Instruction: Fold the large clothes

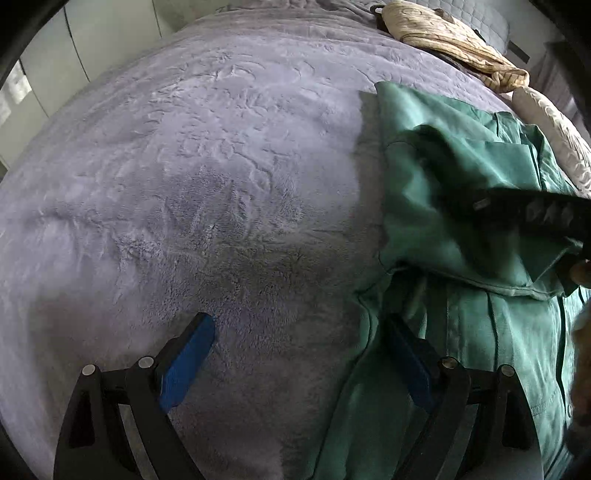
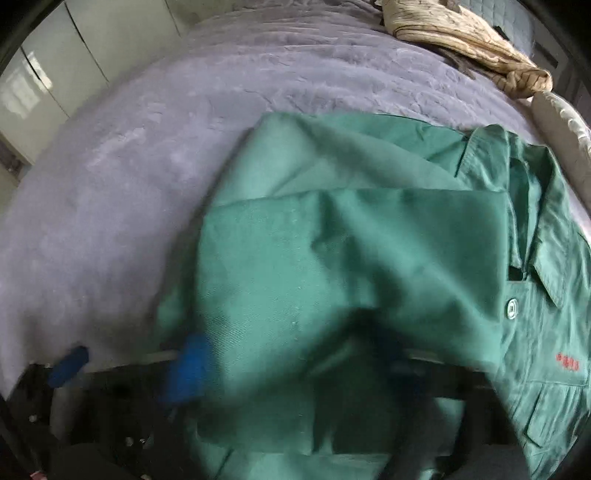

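Observation:
A green work shirt lies on a grey fleece blanket, with one side folded over its middle. My left gripper is open and empty, low over the shirt's left edge, with blue pads wide apart. In the right wrist view the shirt fills the centre; its collar and a button show at right. My right gripper is blurred and draped by a green fold; one blue pad shows. The right gripper's black body crosses the left wrist view.
A crumpled beige garment lies at the far end of the bed, also in the right wrist view. A white pillow lies along the right edge. Pale cabinet doors stand beyond the bed at left.

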{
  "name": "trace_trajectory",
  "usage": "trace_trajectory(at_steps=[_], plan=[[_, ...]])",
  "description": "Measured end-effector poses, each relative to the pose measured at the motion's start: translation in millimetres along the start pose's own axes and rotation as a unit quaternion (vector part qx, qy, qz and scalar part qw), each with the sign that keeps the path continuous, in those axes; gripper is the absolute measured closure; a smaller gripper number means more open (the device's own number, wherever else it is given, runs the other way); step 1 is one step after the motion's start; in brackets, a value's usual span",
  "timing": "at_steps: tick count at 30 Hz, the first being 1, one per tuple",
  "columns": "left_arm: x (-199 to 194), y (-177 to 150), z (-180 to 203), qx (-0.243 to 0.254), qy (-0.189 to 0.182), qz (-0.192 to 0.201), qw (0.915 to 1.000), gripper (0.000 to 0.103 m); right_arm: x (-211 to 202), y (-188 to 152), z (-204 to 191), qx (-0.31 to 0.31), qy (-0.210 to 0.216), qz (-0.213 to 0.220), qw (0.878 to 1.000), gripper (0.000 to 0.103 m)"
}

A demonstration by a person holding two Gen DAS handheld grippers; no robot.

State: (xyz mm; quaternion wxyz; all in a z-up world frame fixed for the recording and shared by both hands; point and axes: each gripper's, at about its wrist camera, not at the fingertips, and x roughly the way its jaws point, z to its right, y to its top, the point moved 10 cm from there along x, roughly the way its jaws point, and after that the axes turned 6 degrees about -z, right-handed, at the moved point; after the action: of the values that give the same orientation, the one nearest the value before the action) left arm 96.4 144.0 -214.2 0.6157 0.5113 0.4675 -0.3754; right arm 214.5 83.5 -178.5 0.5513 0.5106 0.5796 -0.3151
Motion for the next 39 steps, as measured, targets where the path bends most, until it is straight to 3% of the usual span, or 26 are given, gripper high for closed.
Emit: trace_trajectory(at_steps=[1,2,3,6,9,12,14,16,18,21,23,27,28,29,31,32,36,39], plan=[[1,0,-1,0.000,-0.002,0.000,1.0000,0.010,-7,2,6,0.022,0.025,0.005,0.999,0.081],[1,1,0,0.000,-0.003,-0.001,1.0000,0.010,-17,4,19,0.054,0.044,0.012,0.998,0.082],[3,1,1,0.002,-0.003,-0.002,1.0000,0.010,-27,6,35,0.075,0.050,0.023,0.996,0.090],[2,5,3,0.020,-0.007,-0.010,0.9997,0.010,-66,10,98,0.125,0.054,0.071,0.988,0.093],[-10,17,4,0.021,-0.029,-0.016,0.9992,0.010,-90,-1,167,0.175,0.028,0.095,0.980,0.093],[-34,45,-1,0.005,-0.040,0.018,0.9990,0.010,-94,-29,238,0.246,0.026,0.085,0.965,0.088],[-37,69,6,0.010,-0.056,0.024,0.9981,0.010,-91,-52,273,0.307,0.045,0.071,0.948,0.075],[-25,91,18,0.025,-0.083,0.008,0.9962,0.010,-88,-77,292,0.357,0.069,0.070,0.929,0.038],[-3,114,36,0.038,-0.105,-0.013,0.9937,0.010,-84,-94,289,0.372,0.102,0.074,0.920,0.026],[38,138,62,0.043,-0.120,-0.052,0.9904,0.010,-81,-104,274,0.369,0.127,0.074,0.918,0.026],[52,148,73,0.048,-0.109,-0.053,0.9914,0.010,-78,-108,269,0.371,0.140,0.077,0.915,0.026],[56,158,97,0.066,-0.105,-0.056,0.9906,0.010,-70,-107,278,0.410,0.171,0.085,0.892,0.026],[55,160,103,0.072,-0.107,-0.057,0.9900,0.018,-75,-112,276,0.416,0.174,0.086,0.888,0.028],[52,161,109,0.084,-0.115,-0.052,0.9885,0.046,-71,-112,279,0.427,0.171,0.084,0.884,0.031],[47,164,120,0.103,-0.127,-0.051,0.9853,0.083,-69,-115,285,0.424,0.139,0.067,0.892,0.087],[42,166,123,0.106,-0.128,-0.045,0.9850,0.094,-68,-116,285,0.417,0.120,0.056,0.899,0.091],[9,176,110,0.109,-0.146,0.013,0.9832,0.095,-85,-92,276,0.360,0.105,0.068,0.925,0.094],[10,184,87,0.097,-0.135,0.020,0.9859,0.095,-108,-63,269,0.295,0.078,0.100,0.947,0.094]])
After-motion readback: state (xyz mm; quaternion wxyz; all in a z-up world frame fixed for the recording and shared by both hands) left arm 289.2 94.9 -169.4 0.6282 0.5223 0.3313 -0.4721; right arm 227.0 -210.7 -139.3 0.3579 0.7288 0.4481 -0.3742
